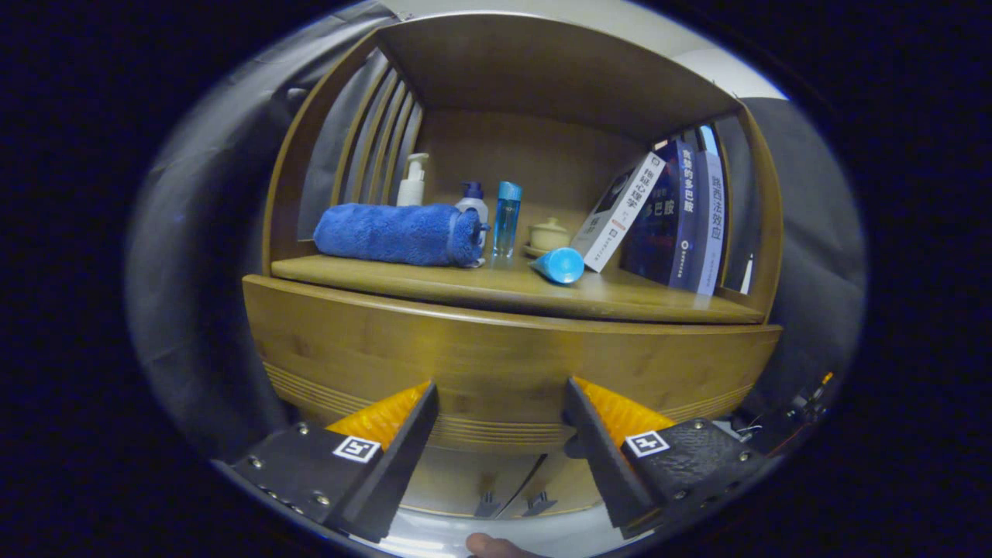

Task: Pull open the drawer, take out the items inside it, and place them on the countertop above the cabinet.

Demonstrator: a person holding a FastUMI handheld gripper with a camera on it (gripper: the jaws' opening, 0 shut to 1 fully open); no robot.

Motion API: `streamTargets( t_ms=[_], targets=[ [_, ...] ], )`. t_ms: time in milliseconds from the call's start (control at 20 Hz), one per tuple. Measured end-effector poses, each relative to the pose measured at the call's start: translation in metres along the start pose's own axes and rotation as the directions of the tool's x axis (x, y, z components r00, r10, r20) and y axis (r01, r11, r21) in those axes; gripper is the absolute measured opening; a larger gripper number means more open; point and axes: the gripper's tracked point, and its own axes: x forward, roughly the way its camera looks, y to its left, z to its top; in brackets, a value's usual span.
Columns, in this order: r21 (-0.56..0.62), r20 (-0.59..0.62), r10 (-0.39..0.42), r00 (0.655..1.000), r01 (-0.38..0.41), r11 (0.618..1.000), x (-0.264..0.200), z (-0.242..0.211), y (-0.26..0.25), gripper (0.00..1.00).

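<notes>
The wooden cabinet's drawer front [496, 356] is a wide panel with a grooved lower edge, just ahead of my fingers. None of the drawer's inside is visible. My gripper [500, 387] is open, its fingertips close to the lower part of the panel with nothing between them. Above the panel runs the countertop [465, 288]. On it lie a rolled blue towel [395, 232] and a blue tube [559, 265] on its side.
Behind the towel stand a white pump bottle [413, 180], a blue-capped pump bottle [473, 203], a clear blue bottle [508, 218] and a lidded ceramic cup [549, 234]. Books [674, 217] lean at the right. Two cabinet door handles [511, 504] sit below the drawer. A fingertip [488, 546] shows beneath.
</notes>
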Motion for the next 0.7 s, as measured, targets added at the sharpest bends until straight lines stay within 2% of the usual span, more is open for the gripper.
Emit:
streamTargets(
  t_ms=[150, 250, 700],
  targets=[
    [0.026, -0.004, 0.013, 1.0, -0.013, 1.0, 0.005, 0.004, 0.001, 0.99],
    [0.053, 0.006, 0.025, 1.0, -0.025, 0.998, -0.007, 0.009, 0.001, 0.99],
    [0.081, 0.16, 0.007, 0.987, -0.02, 0.997, -0.121, 0.107, -0.03, 0.99]
  ],
)
